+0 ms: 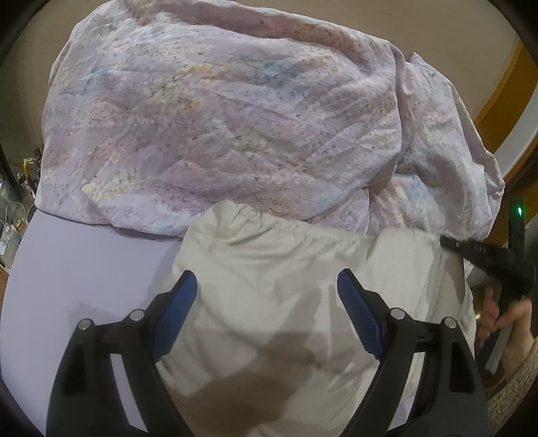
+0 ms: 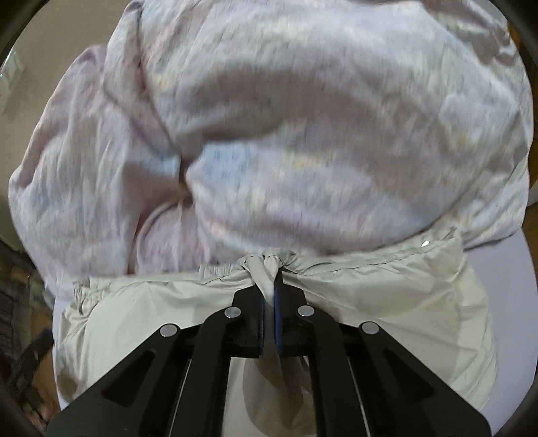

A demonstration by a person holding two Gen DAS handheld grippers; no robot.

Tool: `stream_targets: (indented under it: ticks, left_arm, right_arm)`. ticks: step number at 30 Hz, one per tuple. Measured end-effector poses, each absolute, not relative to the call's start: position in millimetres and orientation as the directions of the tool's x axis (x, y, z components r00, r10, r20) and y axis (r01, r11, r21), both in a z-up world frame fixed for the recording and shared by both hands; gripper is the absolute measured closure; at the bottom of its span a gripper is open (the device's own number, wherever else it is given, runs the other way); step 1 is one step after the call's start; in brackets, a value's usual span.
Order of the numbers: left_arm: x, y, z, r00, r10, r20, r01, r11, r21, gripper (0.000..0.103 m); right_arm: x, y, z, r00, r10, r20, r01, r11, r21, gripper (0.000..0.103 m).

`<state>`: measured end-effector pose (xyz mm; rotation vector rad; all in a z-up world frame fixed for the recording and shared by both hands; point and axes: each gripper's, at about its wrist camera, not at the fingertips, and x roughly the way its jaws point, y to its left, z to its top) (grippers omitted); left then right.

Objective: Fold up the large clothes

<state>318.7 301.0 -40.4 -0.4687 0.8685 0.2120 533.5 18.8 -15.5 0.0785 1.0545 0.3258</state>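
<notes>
Right hand-held gripper apparently pinching pale garment; left agape.

Plain beige wall, lavender tabletop, wooden trim at right, cluttered glassware at left

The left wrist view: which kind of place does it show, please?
Probably a room in a home: a floral quilt heaped behind a pale grey garment on a lilac surface, and glassware at the left edge.

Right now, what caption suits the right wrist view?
Right hand-held gripper shut on pale grey nylon garment, before a crumpled lilac floral cloth.
</notes>
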Motion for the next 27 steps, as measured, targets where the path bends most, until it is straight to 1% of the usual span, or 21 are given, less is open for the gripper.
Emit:
stream_targets:
  ticks: [2, 5, 6, 7, 9, 10, 11, 12, 13, 16, 20, 23, 27]
  left_arm:
    - [319.4, 298.3, -41.8, 0.630, -0.010, -0.776, -0.360, 0.882, -0.303, 0.018]
    - [320.5, 293.6, -45.1, 0.621, -0.012, -0.783, -0.352, 0.889, -0.294, 0.018]
    - [320.9, 291.8, -46.0, 0.620, -0.012, -0.785, -0.349, 0.891, -0.289, 0.018]
    - [321.4, 290.1, -46.6, 0.619, -0.014, -0.785, -0.343, 0.894, -0.287, 0.018]
    - [322.7, 286.8, -47.9, 0.616, -0.014, -0.787, -0.337, 0.899, -0.280, 0.018]
    - [323.5, 284.9, -48.6, 0.616, -0.017, -0.787, -0.333, 0.900, -0.281, 0.018]
    - [324.3, 282.4, -49.4, 0.617, -0.022, -0.786, -0.331, 0.900, -0.285, 0.018]
    - [324.7, 280.7, -49.8, 0.618, -0.026, -0.785, -0.329, 0.899, -0.289, 0.018]
    - [325.1, 277.6, -50.3, 0.622, -0.031, -0.782, -0.325, 0.899, -0.294, 0.018]
    - [326.3, 266.7, -51.6, 0.632, -0.035, -0.774, -0.312, 0.903, -0.296, 0.018]
    - [330.2, 253.5, -56.0, 0.635, -0.024, -0.772, -0.304, 0.911, -0.278, 0.018]
    - [335.2, 246.1, -62.7, 0.624, 0.017, -0.781, -0.315, 0.921, -0.231, 0.018]
    - [344.1, 242.2, -75.4, 0.594, 0.118, -0.796, -0.345, 0.931, -0.119, 0.018]
  right_arm:
    - [540.0, 19.3, -32.6, 0.418, 0.270, -0.868, -0.198, 0.959, 0.203, 0.099]
    - [539.8, 27.4, -64.3, 0.345, 0.237, -0.908, -0.212, 0.962, 0.171, 0.098]
    - [538.7, 30.3, -70.6, 0.333, 0.242, -0.911, -0.220, 0.960, 0.175, 0.097]
    - [535.9, 29.6, -73.0, 0.328, 0.251, -0.911, -0.228, 0.957, 0.182, 0.094]
    - [530.6, 22.7, -67.3, 0.327, 0.306, -0.894, -0.244, 0.941, 0.233, 0.081]
    - [527.6, 17.7, -62.8, 0.332, 0.327, -0.885, -0.250, 0.935, 0.251, 0.064]
    - [523.3, 8.4, -55.0, 0.353, 0.344, -0.870, -0.257, 0.930, 0.263, 0.049]
    - [517.9, 0.2, -47.0, 0.387, 0.366, -0.847, -0.269, 0.923, 0.275, 0.047]
    - [511.3, -10.6, -38.4, 0.426, 0.385, -0.819, -0.285, 0.916, 0.283, 0.046]
    - [497.8, -37.4, -30.7, 0.478, 0.382, -0.791, -0.287, 0.919, 0.270, 0.047]
    - [493.3, -69.0, -45.4, 0.489, 0.346, -0.801, -0.241, 0.936, 0.257, 0.058]
    - [487.1, -81.3, -57.2, 0.479, 0.310, -0.821, -0.216, 0.948, 0.232, 0.059]
    - [490.1, -78.8, -82.4, 0.459, 0.220, -0.861, -0.219, 0.967, 0.131, 0.059]
